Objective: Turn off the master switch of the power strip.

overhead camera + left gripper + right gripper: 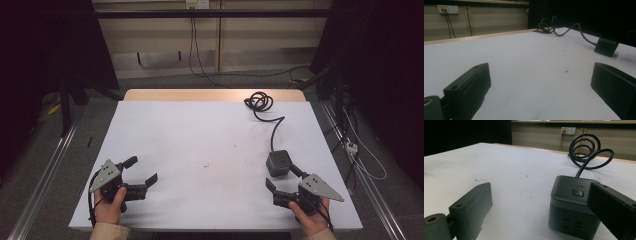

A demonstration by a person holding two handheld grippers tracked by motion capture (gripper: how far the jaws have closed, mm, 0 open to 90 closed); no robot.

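From the high view, a dark cube-shaped power block (278,162) sits on the white surface (200,140) just ahead of the right claw (285,183), whose jaws stand wide, one beside the cube; its black cable (260,102) coils farther off. The left claw (142,171) gapes wide, well apart from it. The left gripper view shows the block beyond that claw, to the right. The right gripper view shows rounded edges, a top button and side sockets.

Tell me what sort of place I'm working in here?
Probably a lab or recording bay: a white-topped table flanked by black curtains, floor rails, wall sockets, and a black cube power strip on it.
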